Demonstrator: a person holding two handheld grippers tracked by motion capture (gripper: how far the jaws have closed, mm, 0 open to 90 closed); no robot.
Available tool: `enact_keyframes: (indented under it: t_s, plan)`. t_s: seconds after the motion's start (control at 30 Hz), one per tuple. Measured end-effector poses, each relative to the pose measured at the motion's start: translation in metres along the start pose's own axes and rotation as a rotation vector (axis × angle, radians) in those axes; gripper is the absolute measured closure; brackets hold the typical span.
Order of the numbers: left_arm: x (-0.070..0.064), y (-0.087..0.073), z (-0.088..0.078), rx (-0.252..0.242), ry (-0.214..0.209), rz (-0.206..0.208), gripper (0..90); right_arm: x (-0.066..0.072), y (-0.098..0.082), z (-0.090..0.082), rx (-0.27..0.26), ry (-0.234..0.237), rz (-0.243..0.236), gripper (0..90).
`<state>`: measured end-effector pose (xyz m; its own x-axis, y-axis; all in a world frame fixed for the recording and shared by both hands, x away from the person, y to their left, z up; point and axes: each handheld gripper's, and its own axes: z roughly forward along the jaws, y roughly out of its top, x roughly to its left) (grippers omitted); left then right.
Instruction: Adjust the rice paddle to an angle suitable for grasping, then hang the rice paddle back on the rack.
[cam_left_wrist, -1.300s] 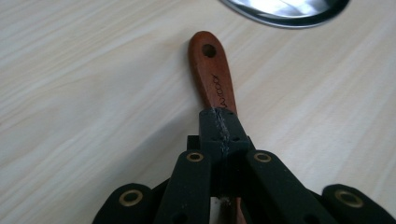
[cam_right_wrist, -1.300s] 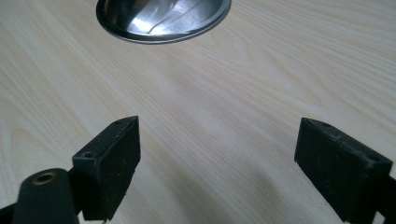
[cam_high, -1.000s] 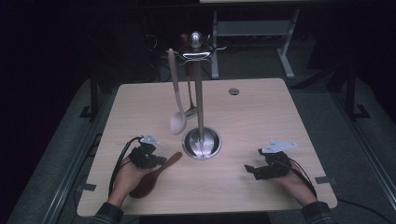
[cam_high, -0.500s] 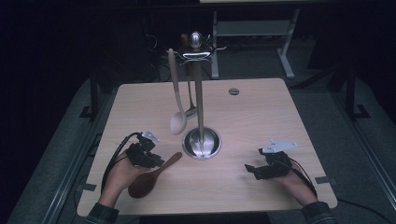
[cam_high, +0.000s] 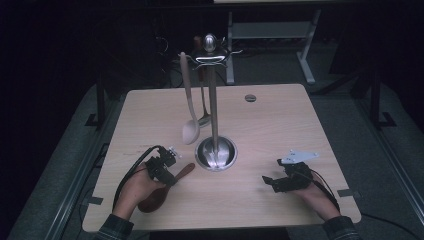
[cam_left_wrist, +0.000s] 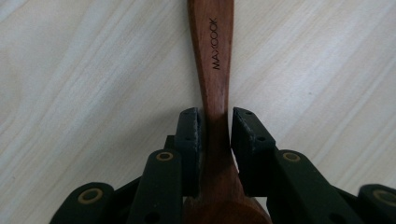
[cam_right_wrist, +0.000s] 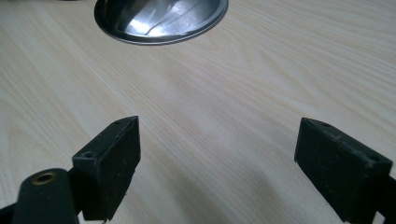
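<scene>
A dark wooden spoon (cam_high: 152, 197) lies flat on the table at the front left, handle toward the stand. In the left gripper view its handle (cam_left_wrist: 212, 46) runs up between the jaws. My left gripper (cam_left_wrist: 215, 116) (cam_high: 167, 170) has just been opening its jaws, and they now sit on either side of the handle, pads against its sides. My right gripper (cam_high: 271, 181) rests at the front right, jaws wide open (cam_right_wrist: 217, 140) over bare wood.
A metal utensil stand (cam_high: 216, 152) with a round dish base (cam_right_wrist: 159, 18) rises at the table's middle. A pale spoon (cam_high: 190, 132) and a metal utensil (cam_high: 203, 120) hang from its top. A small round grommet (cam_high: 250, 98) sits near the far edge.
My left gripper has shifted a little to the right, over the spoon's handle, and its jaws now straddle it. The spoon and my right gripper have stayed in place.
</scene>
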<state>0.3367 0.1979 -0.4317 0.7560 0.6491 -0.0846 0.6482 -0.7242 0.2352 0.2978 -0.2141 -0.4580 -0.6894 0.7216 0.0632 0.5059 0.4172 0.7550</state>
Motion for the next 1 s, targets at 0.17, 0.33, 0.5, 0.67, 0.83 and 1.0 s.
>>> enact_keyframes:
  t_s: [0.17, 0.33, 0.5, 0.67, 0.83, 1.0]
  plan:
    - [-0.002, 0.003, 0.003, 0.009, 0.015, 0.003, 73.7, 0.0, 0.0, 0.0, -0.002, 0.001, 0.001, 14.0]
    - [-0.005, 0.006, 0.004, 0.029, 0.043, -0.002, 76.3, 0.0, 0.0, 0.0, -0.002, -0.001, 0.003, 13.9]
    - [-0.008, 0.01, 0.004, 0.06, 0.063, -0.003, 78.0, 0.0, 0.0, 0.0, 0.001, 0.0, 0.002, 14.0]
    - [-0.006, 0.01, 0.004, 0.059, 0.055, -0.003, 78.5, 0.0, 0.0, 0.0, -0.003, -0.001, 0.003, 14.0]
    - [-0.005, 0.006, -0.003, 0.008, 0.049, -0.009, 78.6, -0.001, 0.0, 0.0, -0.002, -0.002, 0.001, 14.0]
    - [-0.004, 0.0, -0.017, -0.109, 0.027, -0.002, 78.6, -0.001, 0.0, -0.001, -0.005, -0.003, 0.0, 14.0]
